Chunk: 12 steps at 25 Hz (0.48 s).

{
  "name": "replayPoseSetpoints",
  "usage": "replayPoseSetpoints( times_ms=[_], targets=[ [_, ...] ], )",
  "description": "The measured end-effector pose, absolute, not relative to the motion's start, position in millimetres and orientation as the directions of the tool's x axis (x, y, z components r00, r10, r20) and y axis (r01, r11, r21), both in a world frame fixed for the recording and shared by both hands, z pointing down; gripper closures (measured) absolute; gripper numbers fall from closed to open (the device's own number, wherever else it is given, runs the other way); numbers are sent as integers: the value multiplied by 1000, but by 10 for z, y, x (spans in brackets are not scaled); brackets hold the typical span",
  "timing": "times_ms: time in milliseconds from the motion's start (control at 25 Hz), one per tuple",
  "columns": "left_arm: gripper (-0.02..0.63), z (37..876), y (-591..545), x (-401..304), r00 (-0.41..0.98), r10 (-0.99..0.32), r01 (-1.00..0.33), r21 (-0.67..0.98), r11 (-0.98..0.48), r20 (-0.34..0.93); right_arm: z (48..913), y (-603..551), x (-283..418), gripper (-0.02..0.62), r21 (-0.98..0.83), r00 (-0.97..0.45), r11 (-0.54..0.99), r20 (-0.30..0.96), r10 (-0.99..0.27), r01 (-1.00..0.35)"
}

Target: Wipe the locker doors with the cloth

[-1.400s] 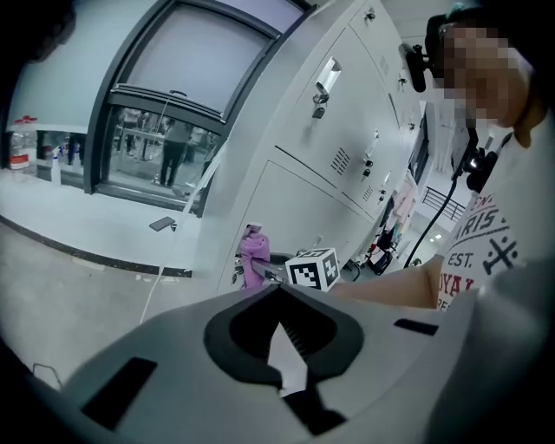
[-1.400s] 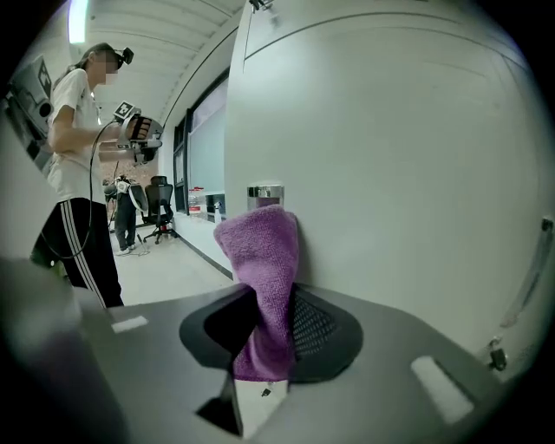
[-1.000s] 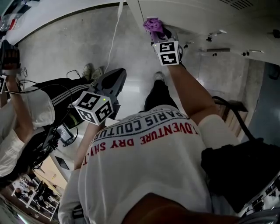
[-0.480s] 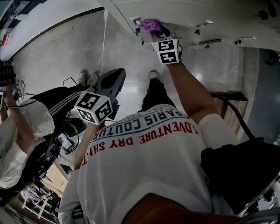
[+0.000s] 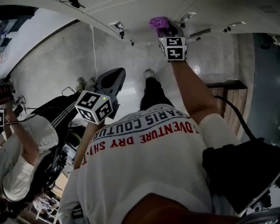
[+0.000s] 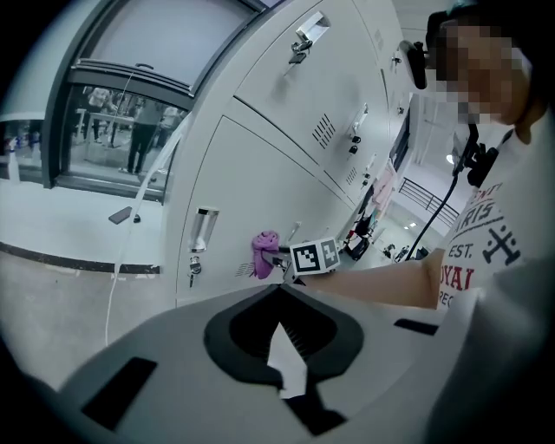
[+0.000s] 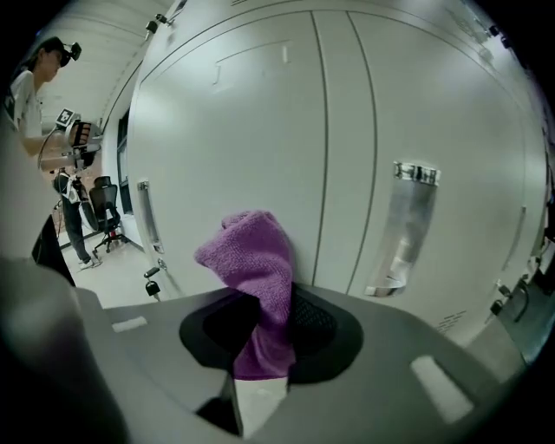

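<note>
cloth (image 7: pixel 252 258) pinched in right gripper (image 7: pixel 263 323), bunched against locker door (image 7: pixel 260 113); left gripper (image 6: pixel 278 293) jaws pressed together, empty, apart from lockers.

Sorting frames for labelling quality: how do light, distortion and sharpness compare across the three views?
Head view: dim, heavy fisheye, locker doors bowed along the top. Left gripper view: black vignette round the edge, bright window at left. Right gripper view: even light, cloth sharp, door lines curved.
</note>
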<state>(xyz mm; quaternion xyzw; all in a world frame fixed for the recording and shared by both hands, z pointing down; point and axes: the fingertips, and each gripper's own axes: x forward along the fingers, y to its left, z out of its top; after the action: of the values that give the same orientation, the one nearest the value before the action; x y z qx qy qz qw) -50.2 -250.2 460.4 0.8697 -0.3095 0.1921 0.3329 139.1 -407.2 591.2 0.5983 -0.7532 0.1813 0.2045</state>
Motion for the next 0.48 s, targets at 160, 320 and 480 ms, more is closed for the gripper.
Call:
replayPoseSetpoints(
  times_ms=[160, 320, 480],
  targets=[
    [606, 4653, -2503, -442, 738, -395, -660, 463, -591, 547, 5981, -4062, 1664, 508, -42, -154, 156, 536, -830, -987],
    [606, 4665, -2527, -471, 735, -398, -664, 463, -588, 549, 6003, -4071, 1721, 508, -22, -145, 158, 540, -829, -987],
    [606, 4657, -2492, -487, 732, -405, -669, 466, -579, 547, 5972, -4041, 1701, 508, -24, -142, 154, 542, -828, -988]
  ],
)
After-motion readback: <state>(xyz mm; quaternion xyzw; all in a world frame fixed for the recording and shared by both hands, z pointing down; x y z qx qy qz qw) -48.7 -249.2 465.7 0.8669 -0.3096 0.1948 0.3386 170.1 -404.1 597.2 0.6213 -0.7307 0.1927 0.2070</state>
